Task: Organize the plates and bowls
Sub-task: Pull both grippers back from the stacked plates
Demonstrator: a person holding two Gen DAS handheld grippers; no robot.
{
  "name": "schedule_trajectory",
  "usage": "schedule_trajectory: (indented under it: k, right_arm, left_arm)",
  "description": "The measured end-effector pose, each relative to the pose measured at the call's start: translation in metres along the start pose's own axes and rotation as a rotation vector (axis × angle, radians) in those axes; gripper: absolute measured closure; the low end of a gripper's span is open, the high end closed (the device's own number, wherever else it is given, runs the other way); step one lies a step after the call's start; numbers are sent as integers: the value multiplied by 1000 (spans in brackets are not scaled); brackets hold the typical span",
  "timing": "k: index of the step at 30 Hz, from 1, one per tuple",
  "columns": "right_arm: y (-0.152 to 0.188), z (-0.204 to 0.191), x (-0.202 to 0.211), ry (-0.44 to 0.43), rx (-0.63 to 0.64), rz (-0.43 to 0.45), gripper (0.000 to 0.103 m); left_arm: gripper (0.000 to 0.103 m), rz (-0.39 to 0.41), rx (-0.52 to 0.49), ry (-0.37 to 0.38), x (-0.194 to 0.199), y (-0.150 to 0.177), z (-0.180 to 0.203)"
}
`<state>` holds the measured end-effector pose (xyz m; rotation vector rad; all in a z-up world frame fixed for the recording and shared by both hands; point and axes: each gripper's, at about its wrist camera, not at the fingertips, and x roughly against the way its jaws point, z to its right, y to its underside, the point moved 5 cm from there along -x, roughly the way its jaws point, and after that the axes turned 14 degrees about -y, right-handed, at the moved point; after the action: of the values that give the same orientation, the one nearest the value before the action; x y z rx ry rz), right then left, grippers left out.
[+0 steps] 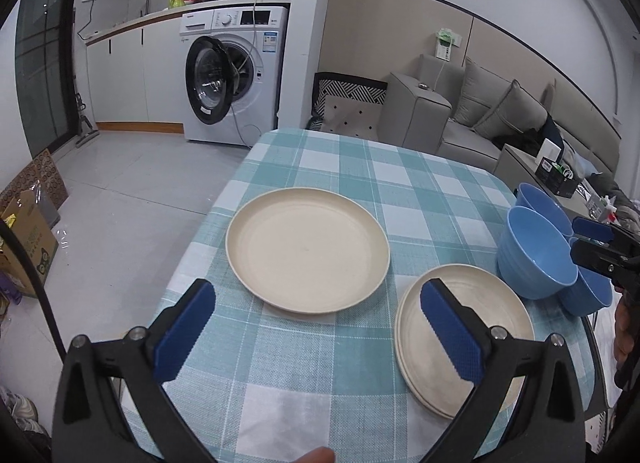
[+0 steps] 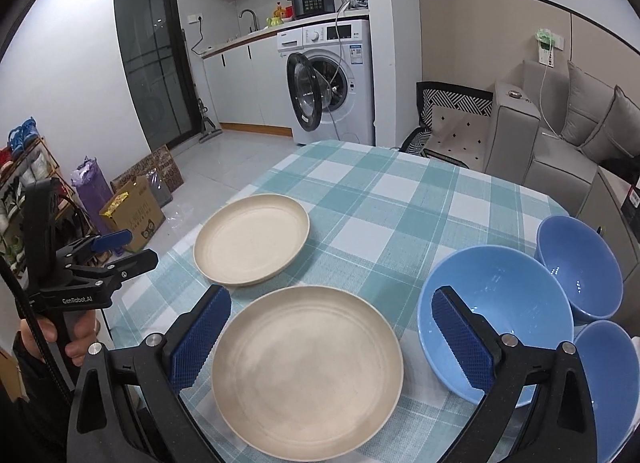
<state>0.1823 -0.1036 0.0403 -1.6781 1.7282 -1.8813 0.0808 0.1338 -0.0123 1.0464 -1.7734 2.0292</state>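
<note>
On the checked tablecloth lies a single cream plate (image 1: 308, 249) (image 2: 252, 239). To its right and nearer sits a stack of cream plates (image 1: 480, 327) (image 2: 306, 371), two rims showing. Three blue bowls cluster at the right edge: a large one (image 1: 536, 251) (image 2: 496, 319), one behind it (image 1: 544, 201) (image 2: 576, 267) and one in front (image 1: 588, 295) (image 2: 608, 383). My left gripper (image 1: 320, 327) (image 2: 138, 249) hovers open above the cloth, between the single plate and the stack, holding nothing. My right gripper (image 2: 332, 339) (image 1: 578, 238) hangs open over the stack and the large bowl, also empty.
The table (image 1: 360, 167) (image 2: 380, 191) ends close to the bowls on the right. A washing machine (image 1: 236, 71) with its door open stands beyond the far end, a grey sofa (image 1: 480, 119) at the right. Boxes (image 2: 132, 219) sit on the floor to the left.
</note>
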Motion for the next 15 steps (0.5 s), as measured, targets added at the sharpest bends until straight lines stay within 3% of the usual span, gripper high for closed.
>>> schedule_trajectory:
  k: [15]
  right_arm:
    - [-22,-2,0,-13,-2,41,1]
  left_arm:
    - [0,16,14,-92,-16,-17,-11]
